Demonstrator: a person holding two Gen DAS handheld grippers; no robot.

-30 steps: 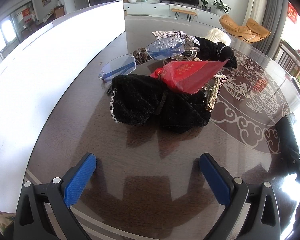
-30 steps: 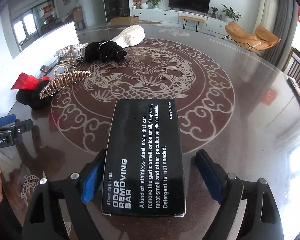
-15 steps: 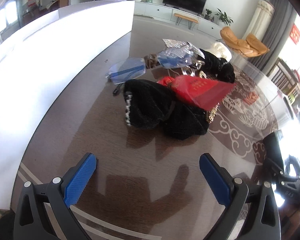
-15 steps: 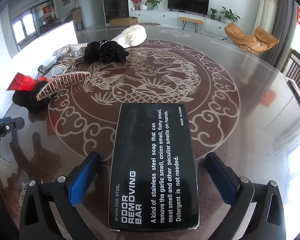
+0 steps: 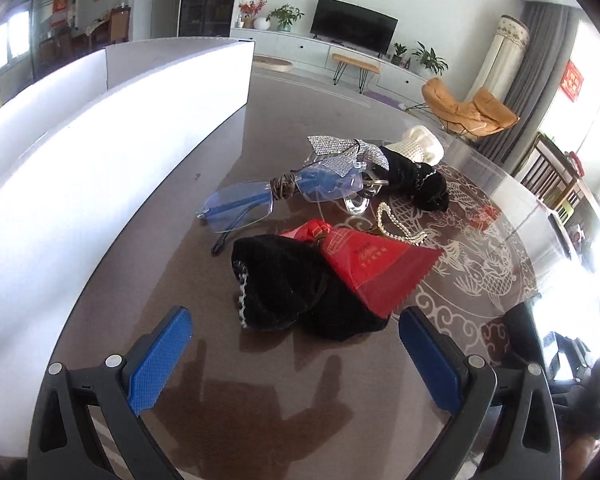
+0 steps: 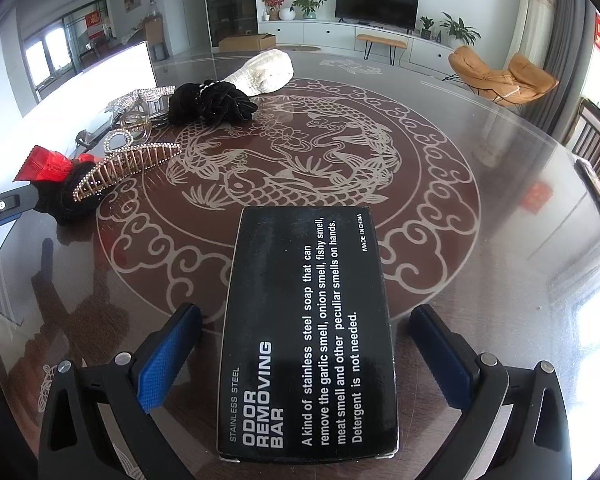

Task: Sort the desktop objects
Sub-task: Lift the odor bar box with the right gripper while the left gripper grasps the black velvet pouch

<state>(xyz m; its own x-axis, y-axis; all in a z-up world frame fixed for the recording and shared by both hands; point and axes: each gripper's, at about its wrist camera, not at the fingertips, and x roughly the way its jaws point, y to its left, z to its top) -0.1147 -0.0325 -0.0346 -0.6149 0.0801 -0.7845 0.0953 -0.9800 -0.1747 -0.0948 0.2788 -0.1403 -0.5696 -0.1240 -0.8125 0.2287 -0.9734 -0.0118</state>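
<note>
A black soap box [image 6: 306, 328] lies flat on the table between the open fingers of my right gripper [image 6: 305, 354], touching neither. My left gripper [image 5: 296, 356] is open and empty, just short of a black velvet scrunchie [image 5: 296, 292] with a red packet [image 5: 372, 264] on it. Behind them lie blue-lensed glasses [image 5: 276, 196], a rhinestone bow clip [image 5: 340, 150], a pearl claw clip [image 5: 400, 228], a second black scrunchie [image 5: 416, 180] and a cream knitted piece [image 5: 420, 146]. The right wrist view shows the gold claw clip [image 6: 128, 164] and the far black scrunchie [image 6: 210, 102].
A white bin wall [image 5: 100, 152] runs along the table's left side. The round dark table has a fish pattern [image 6: 292, 164] in its middle. The left gripper's body [image 6: 0, 206] shows at the left edge of the right wrist view.
My right gripper has opened and let go of the soap box, which now rests on the table. My left gripper has moved closer to the black scrunchie pile, still open.
</note>
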